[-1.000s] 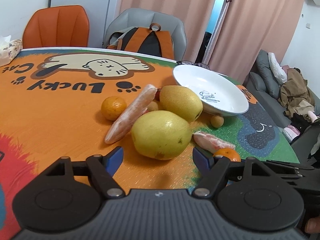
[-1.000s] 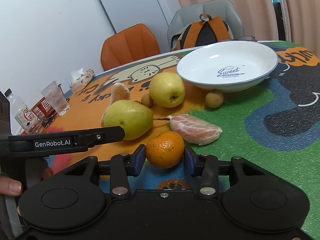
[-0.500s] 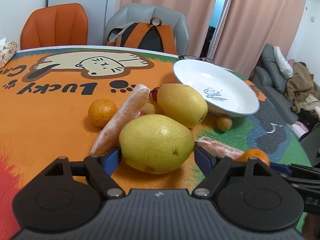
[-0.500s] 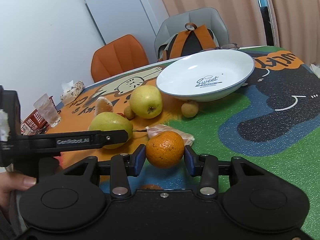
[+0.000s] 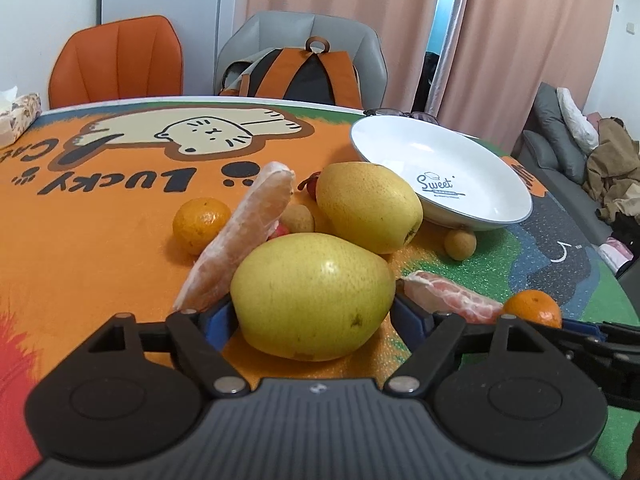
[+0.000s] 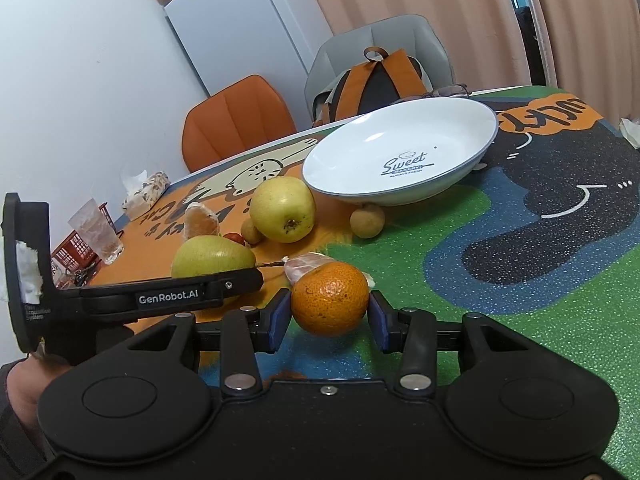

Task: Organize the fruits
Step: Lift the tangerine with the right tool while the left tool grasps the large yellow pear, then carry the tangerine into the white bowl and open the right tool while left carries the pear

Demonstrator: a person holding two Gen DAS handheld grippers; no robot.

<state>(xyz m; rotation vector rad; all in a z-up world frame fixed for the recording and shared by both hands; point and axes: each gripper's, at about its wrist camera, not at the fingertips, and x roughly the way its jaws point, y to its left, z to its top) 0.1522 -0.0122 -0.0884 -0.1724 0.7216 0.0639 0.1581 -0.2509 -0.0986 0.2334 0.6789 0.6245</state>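
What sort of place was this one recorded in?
Most likely a home dining area opening onto a living room: a round table with a cartoon cat mat, upholstered chairs, a white fridge in the corner, and a grey sofa beside curtains.

Round worktop (image 5: pixel 100 240) with a printed cover: orange part with a cartoon cat, green and dark blue part on the other side. On it, near the middle: white plate (image 5: pixel 472 152), two pears (image 5: pixel 312 296) (image 5: pixel 368 206), a small orange (image 5: pixel 200 224), two peeled citrus pieces (image 5: pixel 248 232) (image 5: pixel 452 298), small brown round fruits (image 5: pixel 460 243). At the far edge: tissue pack (image 5: pixel 16 114), glasses (image 6: pixel 448 91), drinking glass (image 6: pixel 96 230), red basket (image 6: pixel 74 248).
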